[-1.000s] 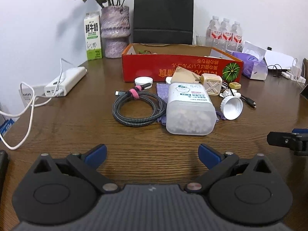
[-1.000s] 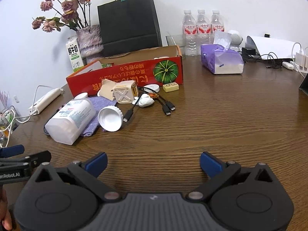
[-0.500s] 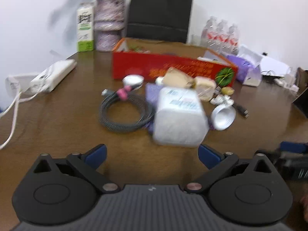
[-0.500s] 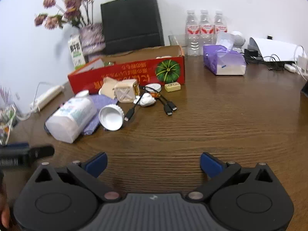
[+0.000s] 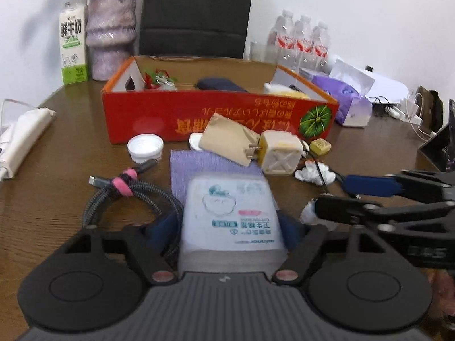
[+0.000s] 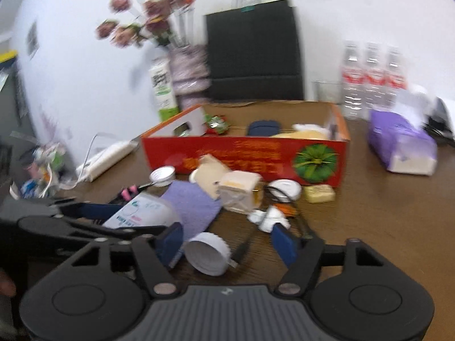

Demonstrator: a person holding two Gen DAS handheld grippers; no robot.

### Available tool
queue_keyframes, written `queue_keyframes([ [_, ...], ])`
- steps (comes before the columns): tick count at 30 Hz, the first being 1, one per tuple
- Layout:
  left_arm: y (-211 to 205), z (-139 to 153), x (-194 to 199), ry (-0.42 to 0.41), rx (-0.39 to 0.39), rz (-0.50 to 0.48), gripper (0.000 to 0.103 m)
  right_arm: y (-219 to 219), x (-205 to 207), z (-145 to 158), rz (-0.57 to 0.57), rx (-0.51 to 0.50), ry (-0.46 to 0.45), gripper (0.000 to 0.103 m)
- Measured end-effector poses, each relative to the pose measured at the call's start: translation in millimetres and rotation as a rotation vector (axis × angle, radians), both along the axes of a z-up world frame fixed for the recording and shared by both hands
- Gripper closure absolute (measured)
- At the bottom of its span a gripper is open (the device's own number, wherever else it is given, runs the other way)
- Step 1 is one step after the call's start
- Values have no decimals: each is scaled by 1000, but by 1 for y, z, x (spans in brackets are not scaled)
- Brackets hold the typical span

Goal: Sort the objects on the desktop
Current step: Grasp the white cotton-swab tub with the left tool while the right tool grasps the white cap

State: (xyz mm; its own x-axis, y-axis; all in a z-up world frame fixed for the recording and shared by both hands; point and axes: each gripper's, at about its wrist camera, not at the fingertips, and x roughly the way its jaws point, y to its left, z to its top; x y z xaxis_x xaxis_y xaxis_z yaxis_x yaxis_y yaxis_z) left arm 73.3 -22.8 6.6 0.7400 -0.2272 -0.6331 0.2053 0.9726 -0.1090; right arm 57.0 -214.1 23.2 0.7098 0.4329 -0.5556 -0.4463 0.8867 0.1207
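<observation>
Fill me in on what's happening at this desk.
A person with two handheld grippers is sorting desk clutter. The left gripper straddles the lying cotton swab jar; whether its pads touch is unclear. The right gripper is open around the jar's loose white lid. The red box behind already holds several items.

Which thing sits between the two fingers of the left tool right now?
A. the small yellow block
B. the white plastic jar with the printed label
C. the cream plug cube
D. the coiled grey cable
B: in the left wrist view, the left tool has its blue pads on either side of the white plastic jar, while the coiled cable lies off to one side on the table.
</observation>
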Motion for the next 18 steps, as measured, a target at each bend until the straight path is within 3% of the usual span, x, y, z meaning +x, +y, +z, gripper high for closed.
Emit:
queue_keyframes([
  [2, 1, 0, -3, -29, 16, 10, 34, 7, 4, -6, 7, -11, 11, 67],
  [6, 9, 12, -14, -57, -39, 25, 34, 9, -7, -2, 11, 6, -26, 67],
  [9, 11, 30, -37, -97, -35, 31, 34, -4, -26, 11, -35, 75, -64, 67],
  [13, 11, 40, -71, -87, -41, 12, 34, -23, -54, 12, -73, 132, -15, 67],
  [18, 7, 22, -111, -33, -27, 24, 34, -36, -92, -2, -111, 114, 38, 67],
])
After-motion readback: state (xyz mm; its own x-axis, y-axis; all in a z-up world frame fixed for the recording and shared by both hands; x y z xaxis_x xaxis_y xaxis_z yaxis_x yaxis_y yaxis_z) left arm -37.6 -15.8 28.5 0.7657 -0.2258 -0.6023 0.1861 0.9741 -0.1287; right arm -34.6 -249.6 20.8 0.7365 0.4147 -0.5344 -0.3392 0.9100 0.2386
